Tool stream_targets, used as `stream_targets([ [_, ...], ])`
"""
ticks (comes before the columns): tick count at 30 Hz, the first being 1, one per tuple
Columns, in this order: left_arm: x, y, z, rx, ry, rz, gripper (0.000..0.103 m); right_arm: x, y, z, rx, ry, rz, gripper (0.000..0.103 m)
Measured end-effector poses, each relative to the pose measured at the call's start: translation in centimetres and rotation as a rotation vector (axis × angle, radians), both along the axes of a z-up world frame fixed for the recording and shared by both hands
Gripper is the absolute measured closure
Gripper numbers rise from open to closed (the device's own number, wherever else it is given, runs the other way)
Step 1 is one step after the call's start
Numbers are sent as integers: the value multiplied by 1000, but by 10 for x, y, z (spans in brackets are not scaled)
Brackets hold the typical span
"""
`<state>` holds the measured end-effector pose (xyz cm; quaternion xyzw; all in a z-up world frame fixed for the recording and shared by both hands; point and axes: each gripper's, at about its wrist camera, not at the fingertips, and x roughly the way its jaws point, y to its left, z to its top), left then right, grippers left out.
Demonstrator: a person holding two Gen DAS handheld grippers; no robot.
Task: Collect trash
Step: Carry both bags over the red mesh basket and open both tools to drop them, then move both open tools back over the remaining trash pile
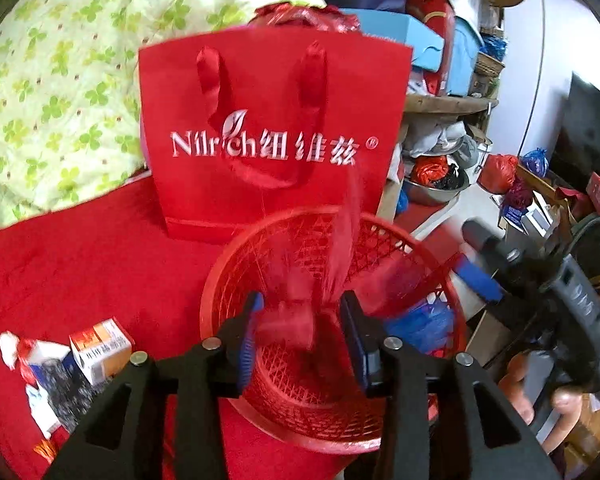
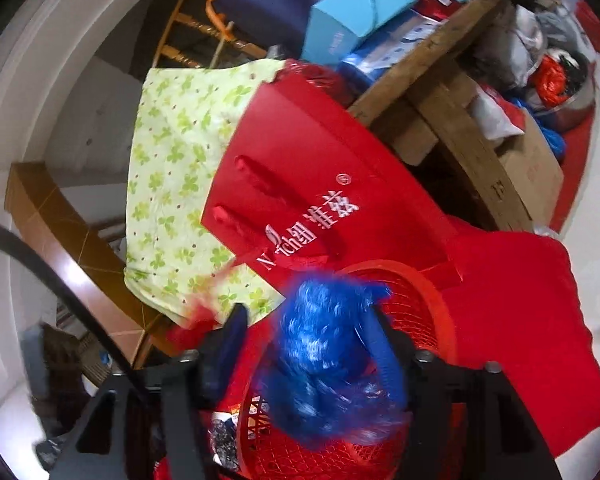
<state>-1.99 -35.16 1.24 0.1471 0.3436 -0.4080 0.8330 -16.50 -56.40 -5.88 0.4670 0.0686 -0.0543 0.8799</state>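
Left gripper [image 1: 300,328]: hanging right over the red mesh basket [image 1: 236,276], jaws spread apart. A blurry red scrap [image 1: 290,322] sits in the gap between the blue pads. Can't tell if it's touching either pad, it's pretty smeared.

Right gripper [image 2: 306,354]: also over the basket, seen from the left wrist view at its right rim [image 1: 478,276]. Jaws look parted with a crumpled blue plastic bag [image 2: 324,364] bunched up between them. The bag lies against the right finger, but honestly can't tell if it's actually pinched, too much blur.

Basket: red plastic lattice one [image 2: 432,316], sitting on a red cloth [image 1: 100,264]. Something blue [image 1: 420,326] is already inside near its right wall.

More trash: 2 or 3 small cartons [image 1: 100,350] and crumpled wrappers lie in a pile on the cloth, left of the basket, not touching it.

Red gift bag [image 1: 272,92]: stands upright just behind the basket, white lettering on the front, ribbon handles flopped down.

Behind that: a green clover-print quilt [image 1: 56,80] on the left.

Right side: cluttered wooden shelf [image 1: 448,104] with blue boxes, and a metal bowl [image 1: 432,194] of stuff underneath.
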Motion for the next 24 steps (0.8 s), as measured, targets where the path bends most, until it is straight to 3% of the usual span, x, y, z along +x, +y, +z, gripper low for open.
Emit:
stream_targets([
  [4, 4, 29, 1, -24, 29, 58, 58, -3, 2, 6, -4, -34, 0, 29],
  [10, 15, 132, 16, -65, -5, 237, 46, 5, 36, 34, -113, -136, 63, 29],
  [17, 28, 303, 26, -46, -89, 606, 36, 27, 117, 72, -299, -312, 263, 29],
  [21, 28, 376, 7, -7, -97, 768, 35, 57, 169, 78, -375, -290, 397, 29],
  [24, 33, 411, -26, 4, -21, 823, 34, 89, 205, 71, -387, -203, 504, 29],
])
